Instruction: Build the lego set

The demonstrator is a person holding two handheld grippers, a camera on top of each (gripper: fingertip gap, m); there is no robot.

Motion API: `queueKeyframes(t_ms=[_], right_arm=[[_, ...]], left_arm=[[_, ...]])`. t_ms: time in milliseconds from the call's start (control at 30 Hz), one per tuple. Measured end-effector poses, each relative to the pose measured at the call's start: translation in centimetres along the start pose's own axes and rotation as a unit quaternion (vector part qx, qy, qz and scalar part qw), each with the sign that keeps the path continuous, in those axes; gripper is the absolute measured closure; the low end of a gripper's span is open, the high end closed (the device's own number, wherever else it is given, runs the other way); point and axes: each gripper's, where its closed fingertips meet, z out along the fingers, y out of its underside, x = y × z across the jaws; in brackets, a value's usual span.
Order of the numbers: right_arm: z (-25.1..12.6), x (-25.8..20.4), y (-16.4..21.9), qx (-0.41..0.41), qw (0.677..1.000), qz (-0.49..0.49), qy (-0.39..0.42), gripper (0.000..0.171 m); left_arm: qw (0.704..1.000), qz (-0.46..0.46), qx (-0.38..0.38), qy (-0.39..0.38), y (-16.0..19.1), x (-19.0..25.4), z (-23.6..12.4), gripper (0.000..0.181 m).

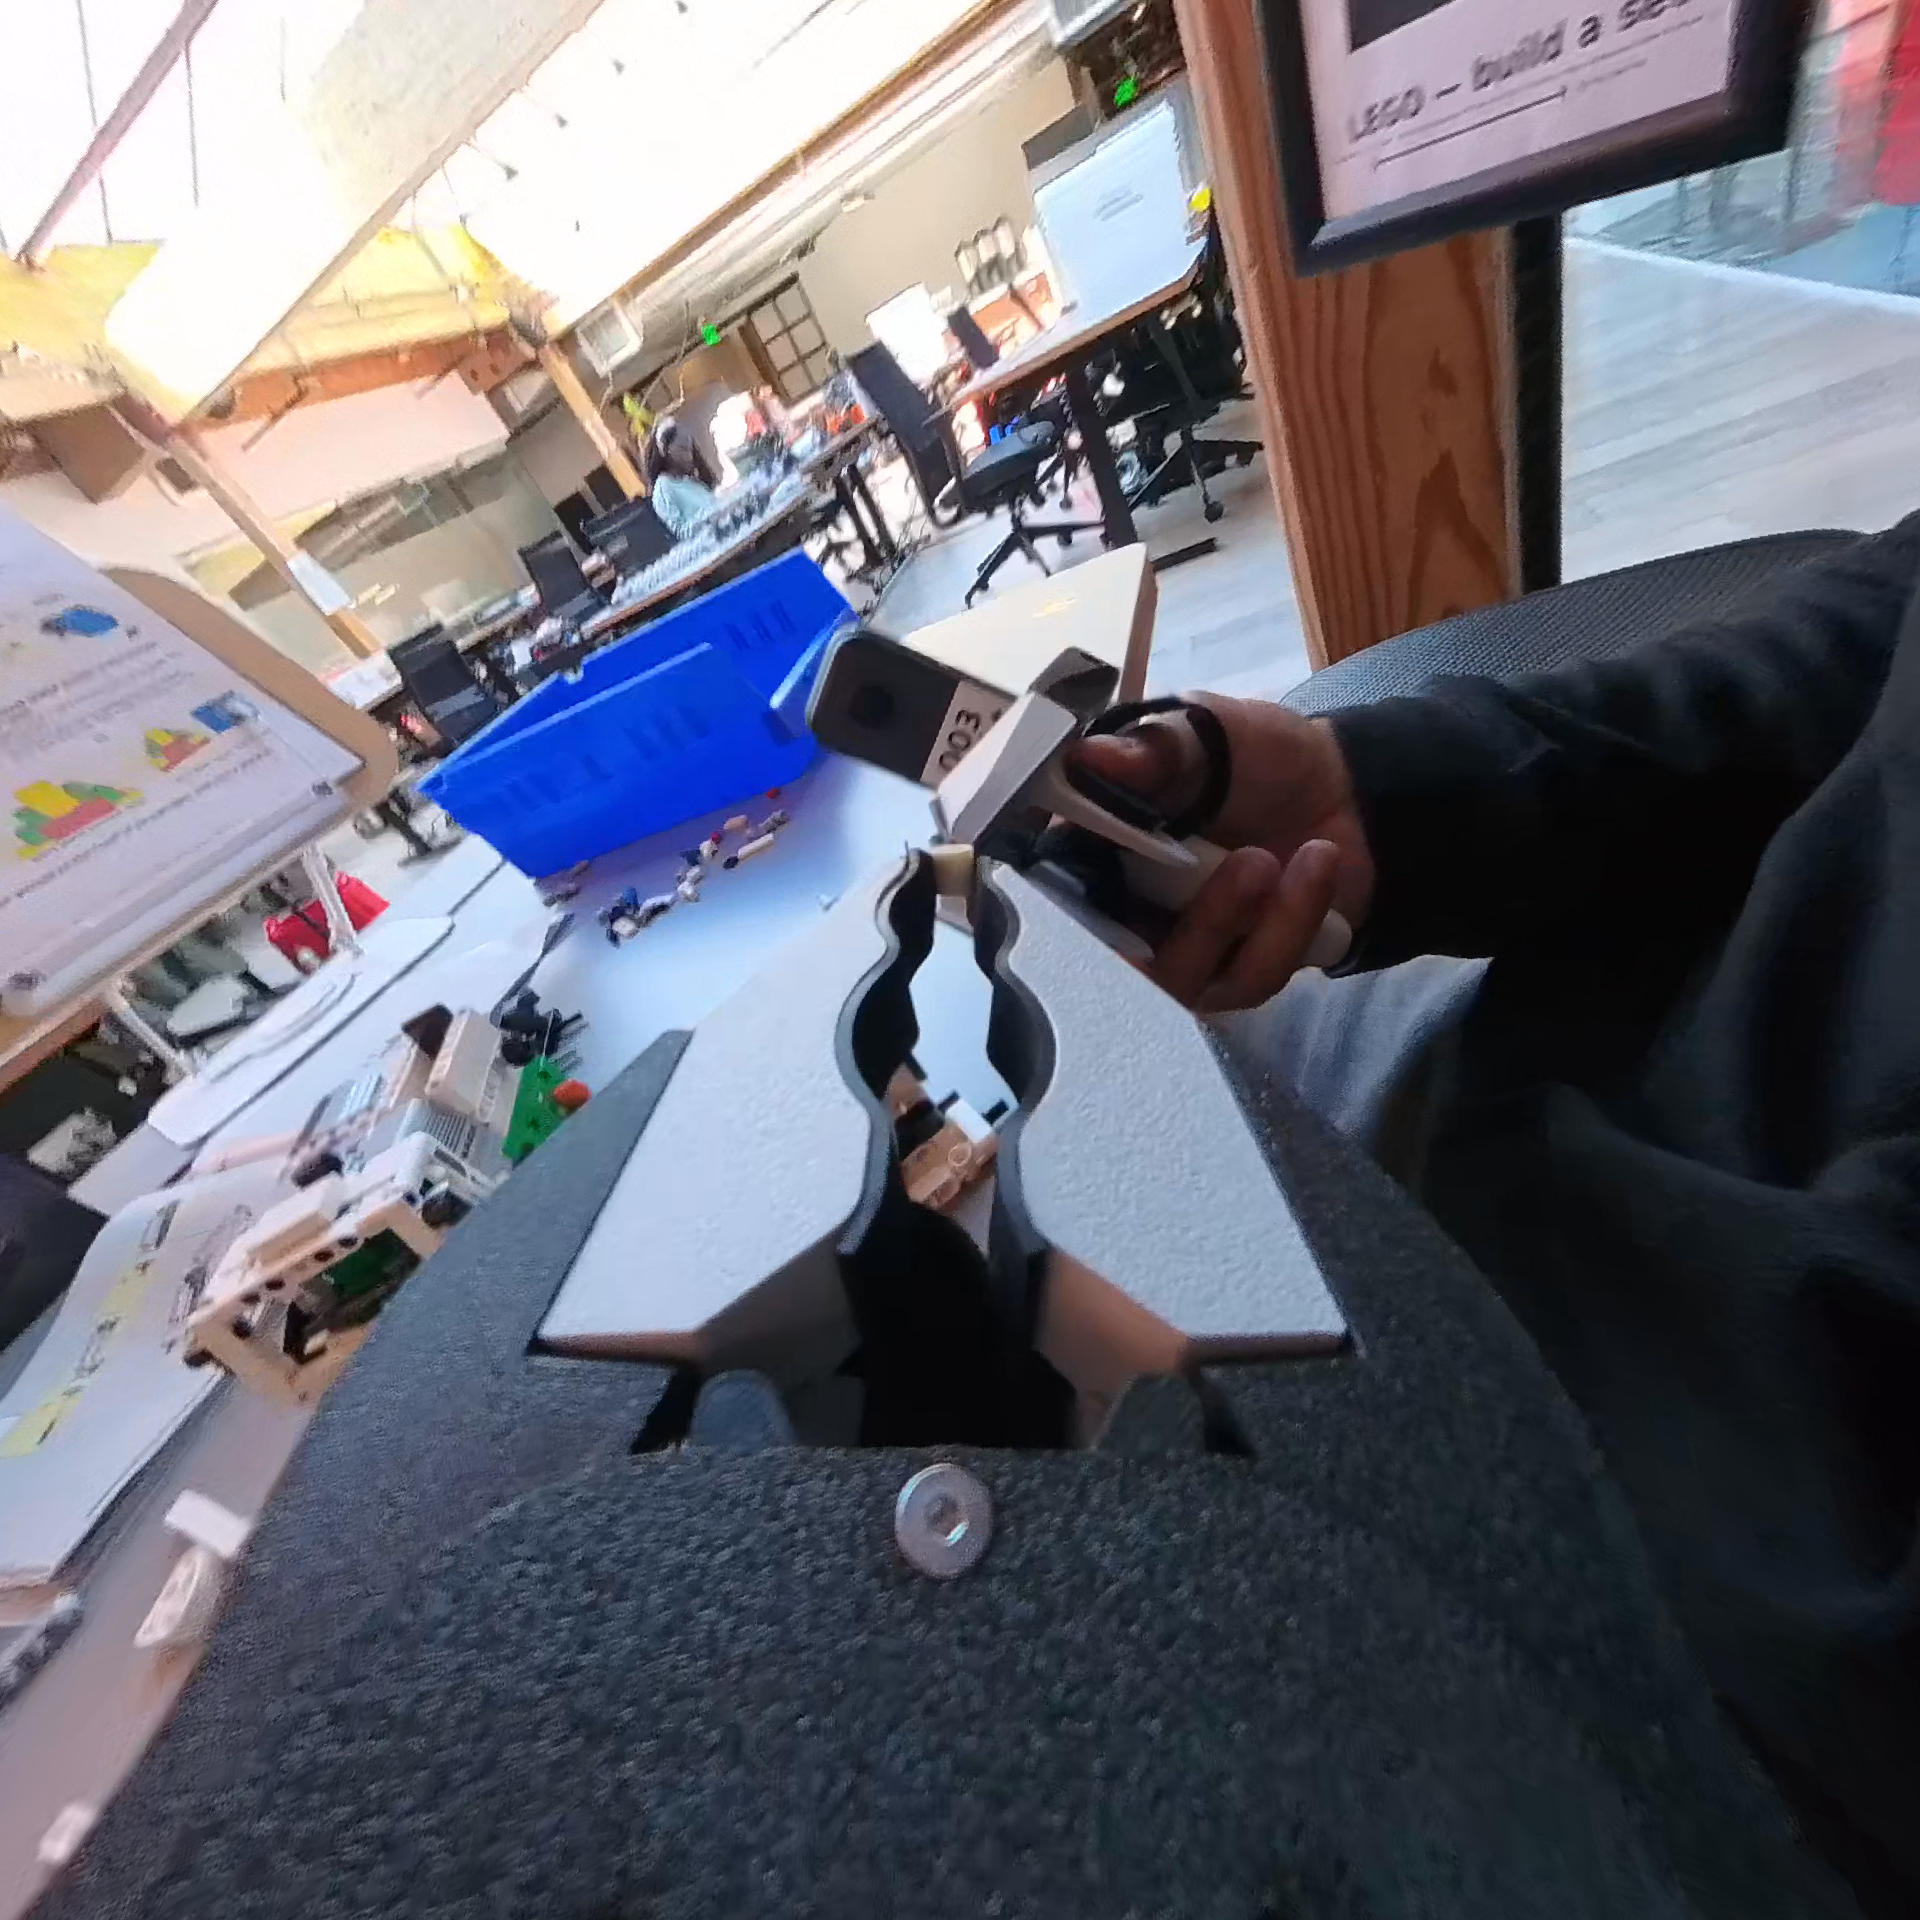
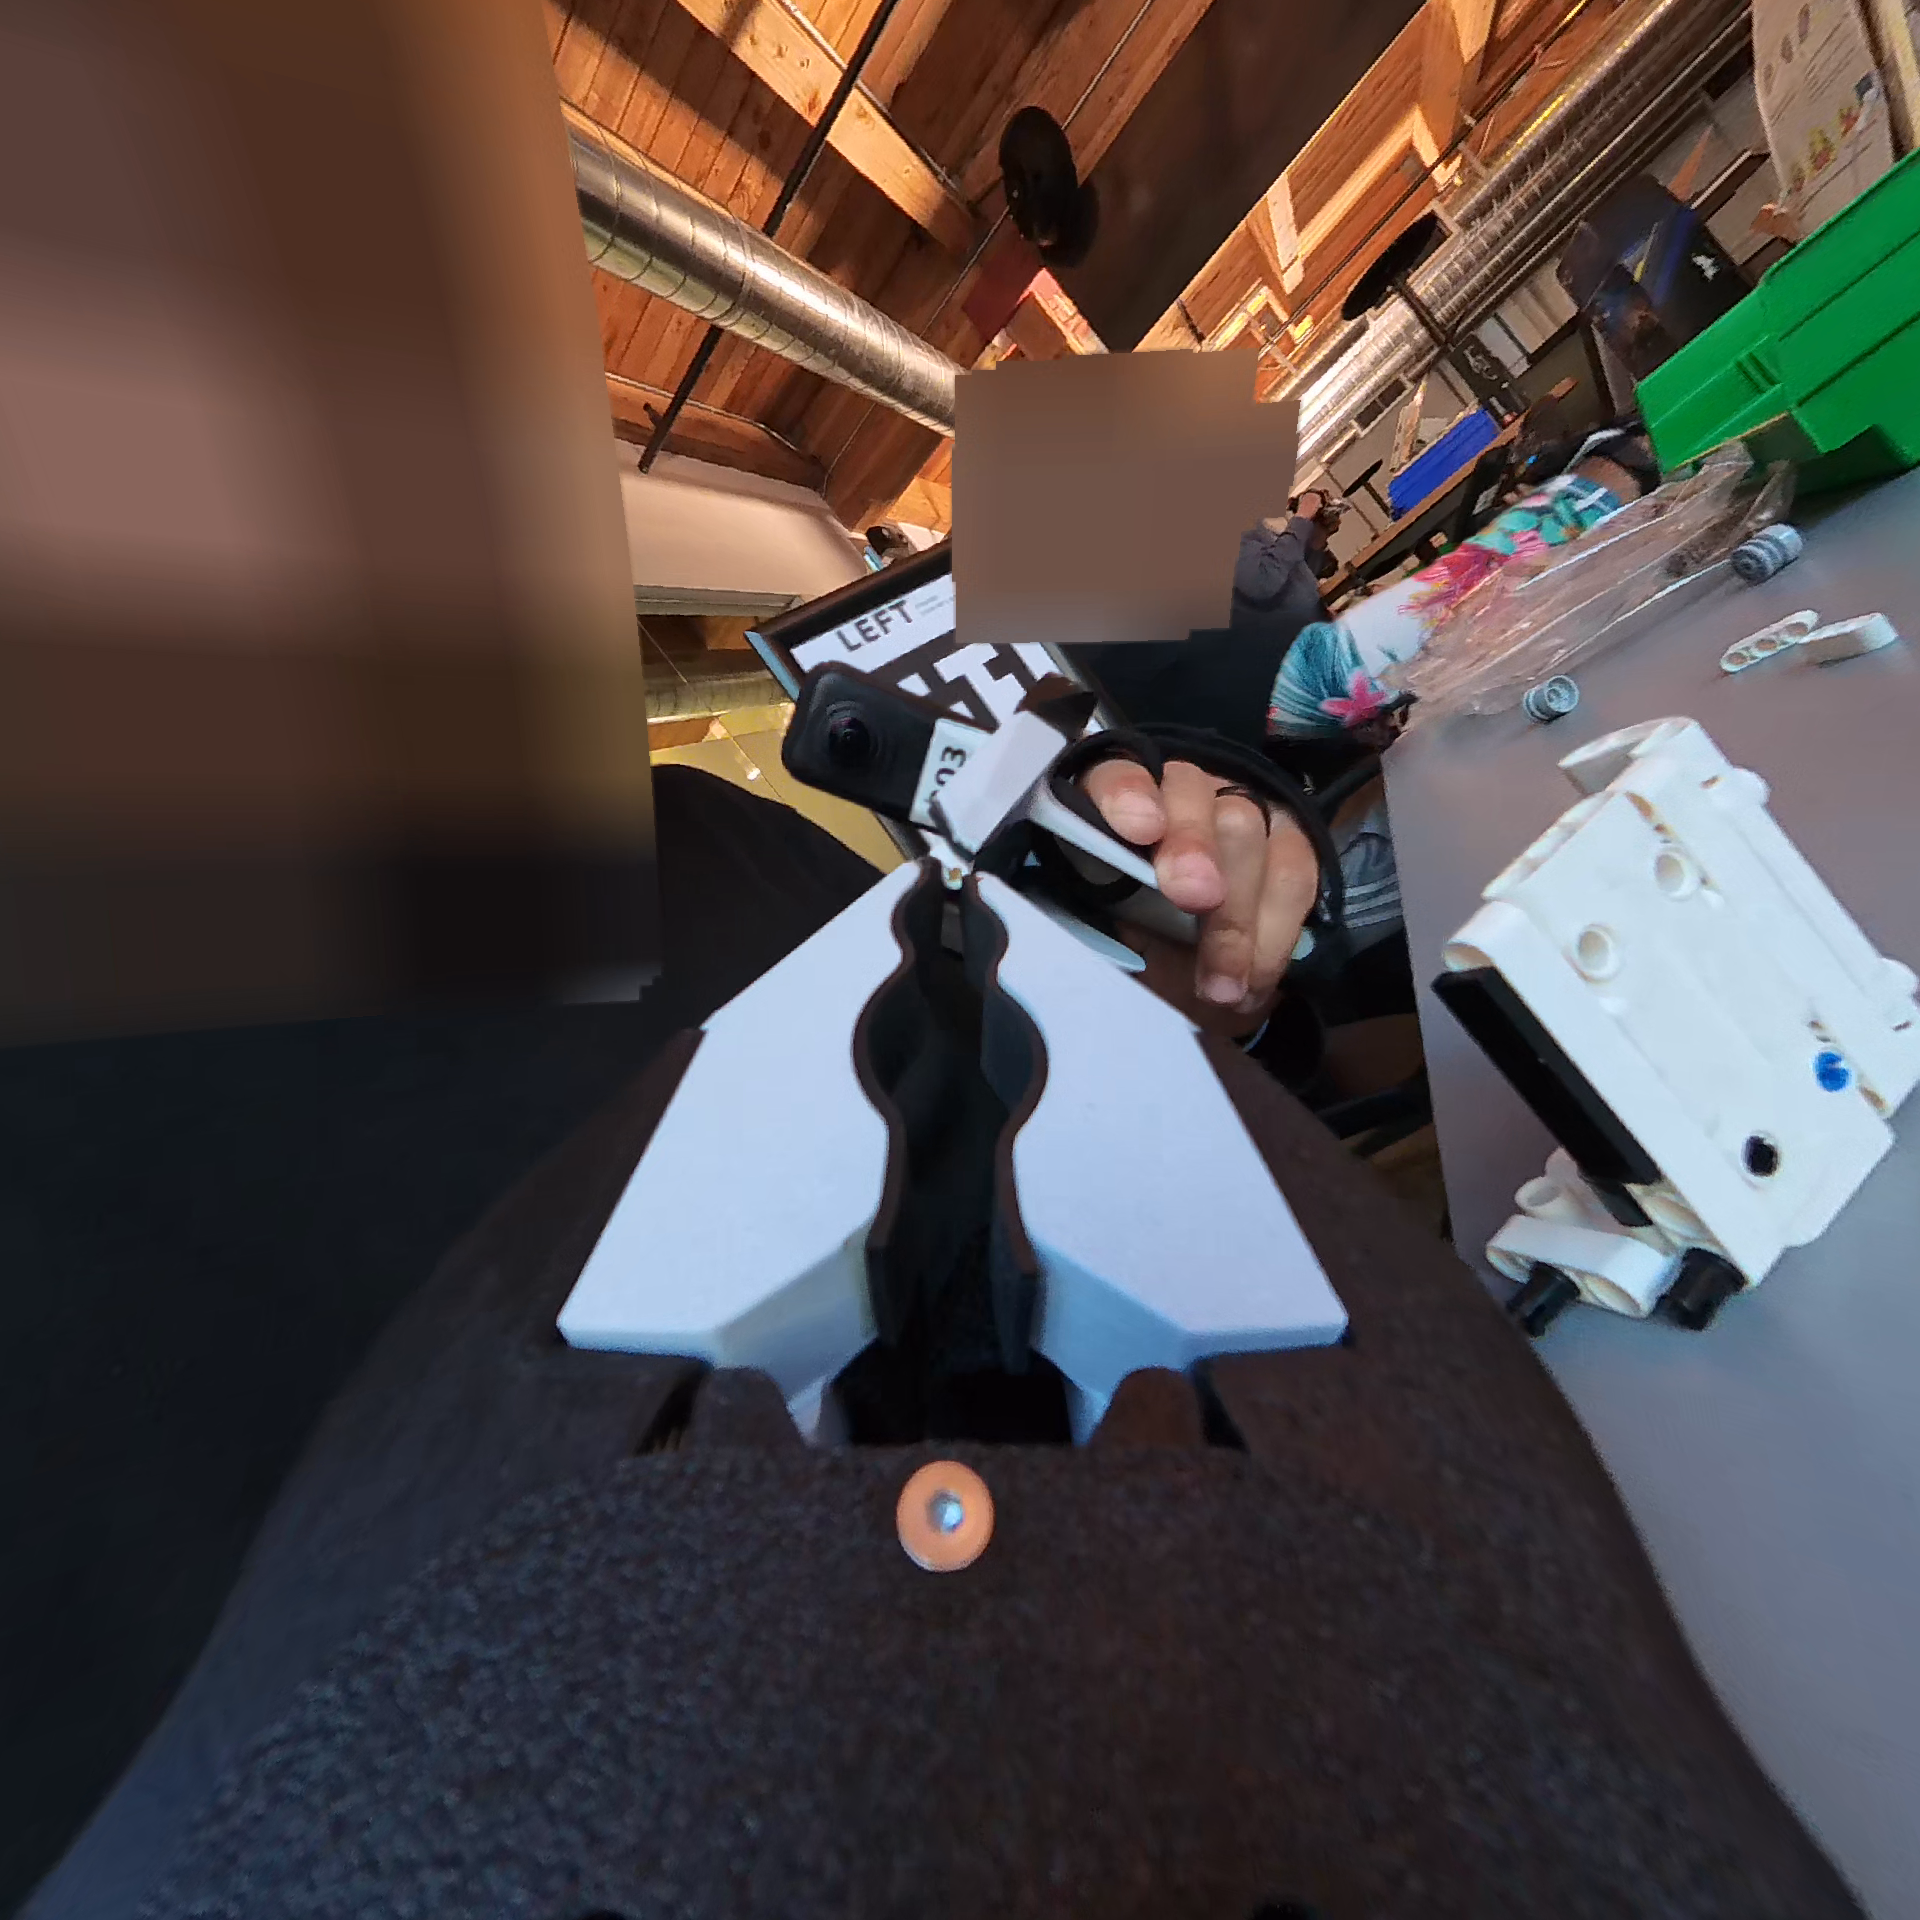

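Both lifted off the table, tip to tip. Left gripper [image 1: 948,871] nearly closed, pinching a small cream peg [image 1: 952,869]; right gripper [image 2: 954,881] nearly closed at the same peg. Half-built white model [image 2: 1673,997] down on the table, rightward.

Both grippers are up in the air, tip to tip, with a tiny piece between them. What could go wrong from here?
1. The small cream piece is pinched only at the very tips of the left gripper and could slip and drop.
2. The right gripper meets it at the tips too; a slight misalignment could pop the piece loose.
3. All this happens off the table, so a dropped piece may land out of sight.
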Motion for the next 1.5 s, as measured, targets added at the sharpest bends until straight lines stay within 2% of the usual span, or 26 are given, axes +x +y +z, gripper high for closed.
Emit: queueKeyframes(t_ms=[33,100,133,200,233,300,333,400,533,633,700,833,967,1067,1500], right_arm=[[-0.1,0.3,-0.2,-0.001,1.000,-0.009,0.018,0.168],[-0.8,1.9,-0.2,-0.024,0.993,-0.050,0.101,0.167],[-1.4,2.2,-0.6,-0.031,0.987,-0.073,0.140,0.159],[-2.9,2.4,-1.9,-0.039,0.967,-0.122,0.222,0.155],[-4.0,2.9,-2.6,-0.047,0.945,-0.159,0.284,0.153],[-6.7,4.9,-3.1,-0.095,0.873,-0.221,0.424,0.148],[-7.3,5.7,-2.6,-0.126,0.848,-0.232,0.459,0.141],[-6.6,6.8,-1.1,-0.168,0.837,-0.231,0.466,0.134],[-6.6,9.2,0.0,-0.211,0.785,-0.285,0.508,0.144],[-6.3,9.5,-0.7,-0.203,0.757,-0.326,0.528,0.155],[-6.2,9.6,-0.9,-0.197,0.749,-0.342,0.532,0.164],[-6.3,9.8,-1.2,-0.168,0.766,-0.319,0.532,0.164],[-6.0,9.8,-1.0,-0.167,0.769,-0.320,0.528,0.164],[-6.3,9.8,-1.1,-0.157,0.778,-0.303,0.528,0.164],[-6.4,9.8,-1.2,-0.154,0.780,-0.301,0.526,0.163]], left_arm=[[1.000,-0.009,-0.015,-0.005,0.4,-0.2,0.1,0.175],[0.997,-0.038,-0.058,-0.019,1.9,-0.9,0.3,0.175],[0.995,-0.054,-0.077,-0.035,2.7,-1.4,0.2,0.175],[0.987,-0.085,-0.119,-0.069,4.6,-2.5,0.0,0.175],[0.983,-0.096,-0.132,-0.080,5.3,-2.7,-0.1,0.175],[0.977,-0.116,-0.151,-0.093,6.3,-2.6,0.0,0.175],[0.975,-0.123,-0.156,-0.097,6.6,-2.4,0.2,0.175],[0.973,-0.123,-0.162,-0.108,6.9,-2.2,0.8,0.175],[0.971,-0.098,-0.172,-0.132,6.9,-2.8,1.6,0.175],[0.962,-0.168,-0.163,-0.137,7.1,-3.1,2.2,0.175],[0.955,-0.207,-0.155,-0.146,7.2,-3.2,2.5,0.175],[0.946,-0.253,-0.127,-0.158,6.9,-3.3,2.9,0.175],[0.939,-0.272,-0.121,-0.172,7.2,-3.2,3.4,0.175],[0.934,-0.270,-0.140,-0.186,8.1,-3.3,3.3,0.175],[0.941,-0.258,-0.121,-0.181,8.0,-3.4,3.6,0.176]])
